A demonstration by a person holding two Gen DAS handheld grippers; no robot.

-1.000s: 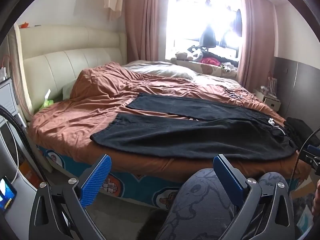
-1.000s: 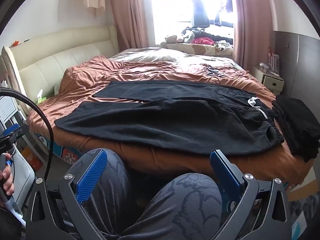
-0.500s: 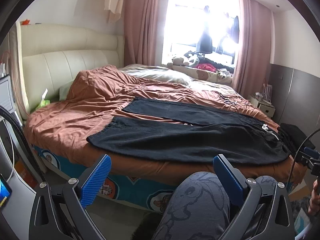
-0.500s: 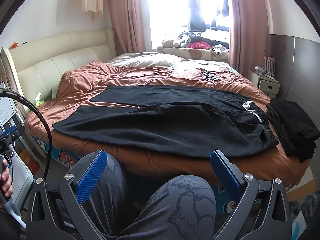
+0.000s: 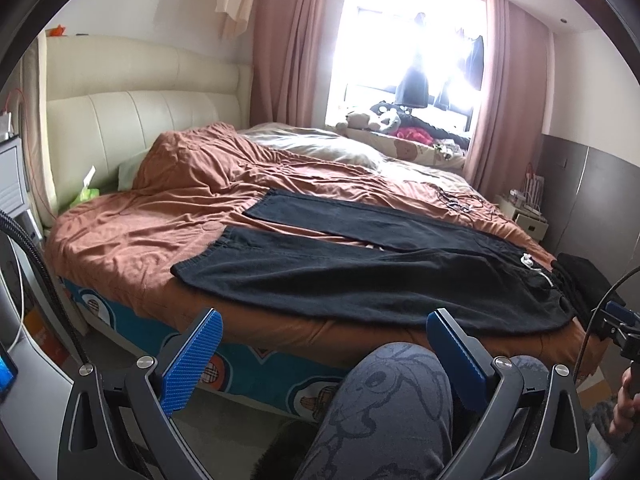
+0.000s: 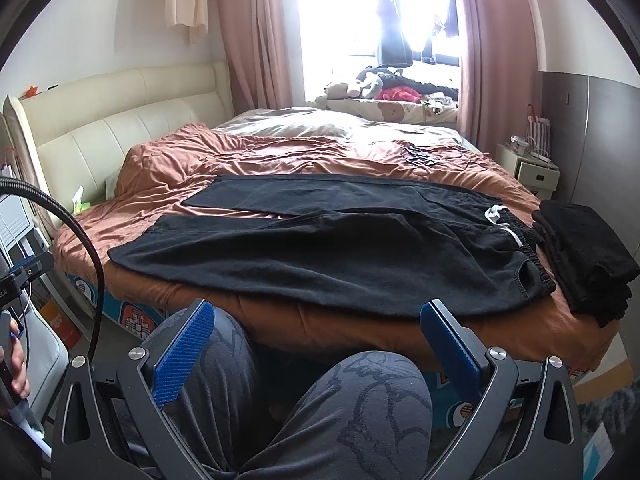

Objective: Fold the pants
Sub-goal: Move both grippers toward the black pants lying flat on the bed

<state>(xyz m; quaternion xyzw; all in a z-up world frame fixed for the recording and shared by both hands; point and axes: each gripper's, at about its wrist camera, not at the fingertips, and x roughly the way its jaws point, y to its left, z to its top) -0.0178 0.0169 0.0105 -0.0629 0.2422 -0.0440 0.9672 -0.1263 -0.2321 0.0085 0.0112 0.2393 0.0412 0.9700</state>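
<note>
On the bed's brown quilt (image 5: 168, 216) black pants (image 6: 320, 256) lie spread flat, legs toward the headboard (image 5: 132, 120), waistband beside a folded dark pile (image 6: 588, 256). Short of the bed, left gripper (image 5: 324, 344) and right gripper (image 6: 316, 332) hang over the person's knees, jaws apart, empty.

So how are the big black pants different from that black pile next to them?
The pants are spread out flat with both legs stretched across the bed; the pile is folded up small and stacked. The pants show a white drawstring; the pile shows none. The pants cover much of the near bed; the pile sits at the right edge. Both are black cloth lying on the bed, and no hand-held gripper touches either.
</note>
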